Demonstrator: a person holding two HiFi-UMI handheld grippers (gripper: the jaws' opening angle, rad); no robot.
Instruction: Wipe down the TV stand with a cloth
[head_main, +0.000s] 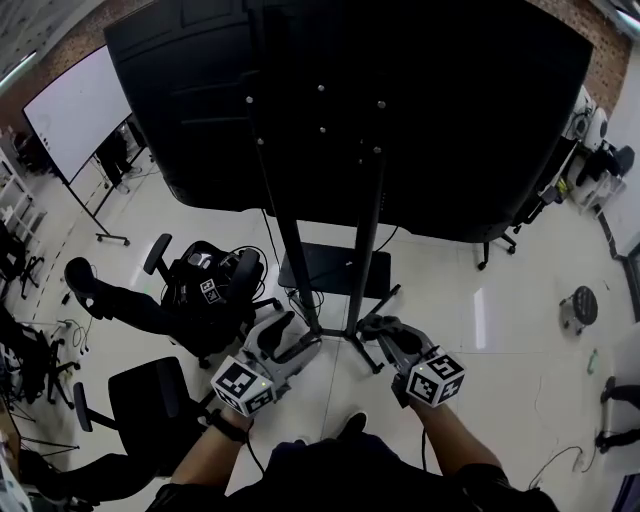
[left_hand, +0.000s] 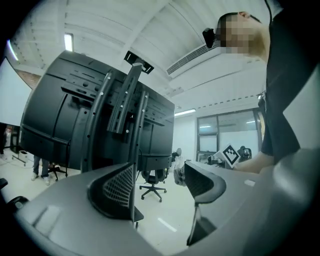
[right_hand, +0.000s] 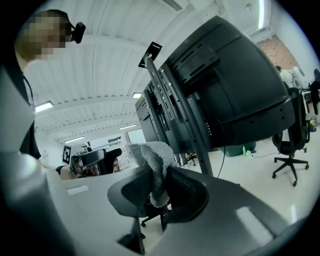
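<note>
The right gripper (right_hand: 159, 192) had its jaws pinched on a grey cloth (right_hand: 151, 159), which rose in a bunched tuft above them. The left gripper (left_hand: 160, 187) had its jaws spread, with only open air between them. In the head view both were held low, near the foot of the TV stand (head_main: 368, 240), which stood on the pale floor (head_main: 450, 290) and carried a large black TV (head_main: 350, 100) seen from behind. A dark shelf (head_main: 335, 270) sat low behind its two uprights. The cloth did not appear to touch the stand, so wiping looked about to begin rather than under way. The next move would call for pressing the tuft against an upright or the base and stroking along it with a firm grip.
</note>
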